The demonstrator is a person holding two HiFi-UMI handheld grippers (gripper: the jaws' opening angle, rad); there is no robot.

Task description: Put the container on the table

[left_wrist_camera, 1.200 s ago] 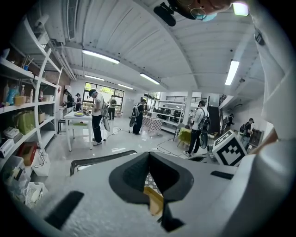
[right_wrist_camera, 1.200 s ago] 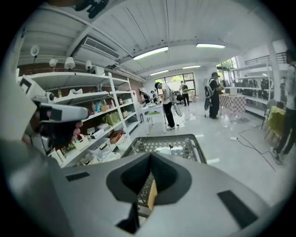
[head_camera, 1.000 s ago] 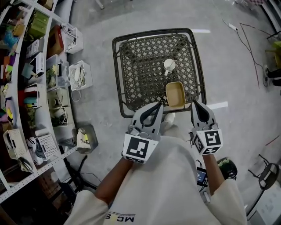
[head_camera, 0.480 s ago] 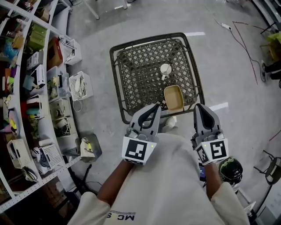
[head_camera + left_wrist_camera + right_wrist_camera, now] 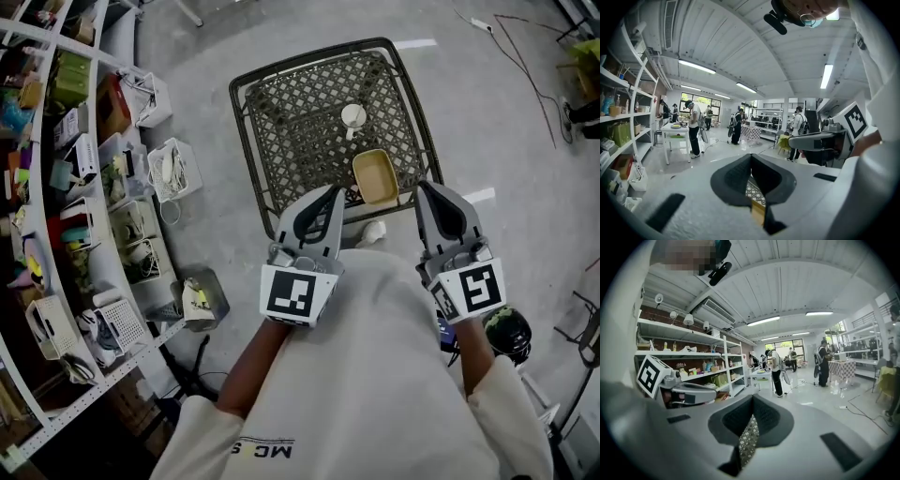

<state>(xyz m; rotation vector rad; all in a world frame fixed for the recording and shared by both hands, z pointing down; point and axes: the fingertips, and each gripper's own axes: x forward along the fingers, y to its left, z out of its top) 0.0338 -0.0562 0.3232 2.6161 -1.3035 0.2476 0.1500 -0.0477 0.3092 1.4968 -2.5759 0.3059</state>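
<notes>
A tan open container (image 5: 376, 177) sits on the dark wire-mesh table (image 5: 300, 141), near its front right corner. Behind it on the mesh stands a white cup (image 5: 353, 116). My left gripper (image 5: 330, 195) is held just short of the table's front edge, to the left of the container, shut and empty. To the container's right, my right gripper (image 5: 432, 190) is also shut and empty, at the table's front right corner. In the left gripper view, the left gripper (image 5: 751, 157) shows a strip of mesh and the container (image 5: 757, 213) below its tips. The right gripper (image 5: 753, 400) shows only mesh.
Shelves (image 5: 56, 187) packed with bins curve along the left. White baskets (image 5: 171, 169) and a grey box (image 5: 202, 298) stand on the floor beside them. A dark helmet (image 5: 506, 330) lies at the right, and cables (image 5: 525, 56) run across the floor at the far right. Several people stand far off.
The table has slid upward in the head view. Both grippers have stayed shut and have drifted slightly apart near the front edge. Container and cup have not moved on the mesh.
</notes>
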